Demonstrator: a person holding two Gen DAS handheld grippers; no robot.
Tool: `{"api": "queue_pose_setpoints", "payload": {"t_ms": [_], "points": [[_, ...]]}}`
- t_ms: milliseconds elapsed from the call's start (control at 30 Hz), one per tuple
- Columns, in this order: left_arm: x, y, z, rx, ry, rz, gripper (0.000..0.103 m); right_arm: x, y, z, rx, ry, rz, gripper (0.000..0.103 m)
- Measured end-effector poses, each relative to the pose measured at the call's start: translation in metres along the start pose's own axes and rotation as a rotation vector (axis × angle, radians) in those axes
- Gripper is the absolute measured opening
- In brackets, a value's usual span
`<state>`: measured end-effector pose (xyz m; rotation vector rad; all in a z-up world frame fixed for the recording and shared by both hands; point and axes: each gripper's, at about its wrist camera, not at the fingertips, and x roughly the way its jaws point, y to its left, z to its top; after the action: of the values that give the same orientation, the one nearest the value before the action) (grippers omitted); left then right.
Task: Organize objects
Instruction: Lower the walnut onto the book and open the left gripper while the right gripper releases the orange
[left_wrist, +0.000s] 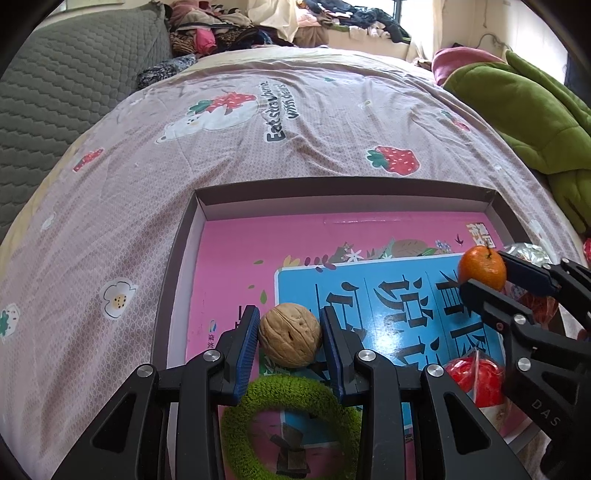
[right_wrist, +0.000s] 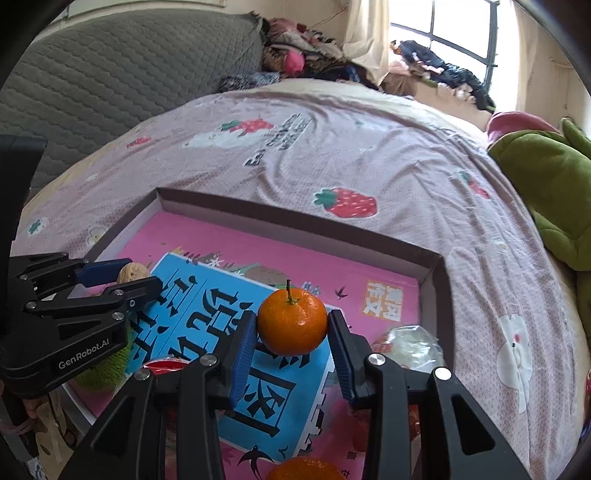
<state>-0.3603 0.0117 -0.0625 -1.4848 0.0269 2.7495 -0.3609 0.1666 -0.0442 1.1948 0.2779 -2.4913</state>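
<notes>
Over the bed (left_wrist: 258, 147), above the box lid (left_wrist: 177, 266), left tool (left_wrist: 290, 334) clamps a walnut (left_wrist: 290, 339) and right tool (right_wrist: 291, 332) clamps a mandarin (right_wrist: 291, 321), both lifted mid-carry; next step likely setting each down in its place.

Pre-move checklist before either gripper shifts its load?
1. Left gripper clamped on the tan wrinkled walnut: ok.
2. Right gripper clamped on the small orange stemmed mandarin: ok.
3. Grippers apart from each other: ok.
4. Far half of the shallow pink-bottomed cardboard box free for placing: ok.
5. Fuzzy green ring sits right under the left gripper; clearance: cannot tell.
6. Second orange mandarin lies below the right gripper; clearance: cannot tell.
</notes>
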Motion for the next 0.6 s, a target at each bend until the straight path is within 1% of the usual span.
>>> {"api": "queue_pose_setpoints", "payload": {"t_ms": [67, 233, 533, 600], "points": [[-0.0001, -0.0003, 0.0005, 0.003, 0.003, 0.0, 0.035, 0.0024, -0.0004, 0.0025, -0.006, 0.022, 0.005, 0.04], [0.0, 0.0013, 0.0011, 0.002, 0.009, 0.002, 0.035, 0.005, -0.0004, 0.0044, 0.01, 0.039, 0.013, 0.04], [0.0002, 0.002, 0.0009, -0.007, 0.018, 0.001, 0.035, 0.0041, -0.0002, 0.0036, 0.022, 0.051, 0.015, 0.04], [0.0006, 0.0027, 0.0003, -0.011, 0.027, -0.003, 0.037, 0.0037, 0.0003, 0.0036, 0.019, 0.053, 0.016, 0.04]]}}
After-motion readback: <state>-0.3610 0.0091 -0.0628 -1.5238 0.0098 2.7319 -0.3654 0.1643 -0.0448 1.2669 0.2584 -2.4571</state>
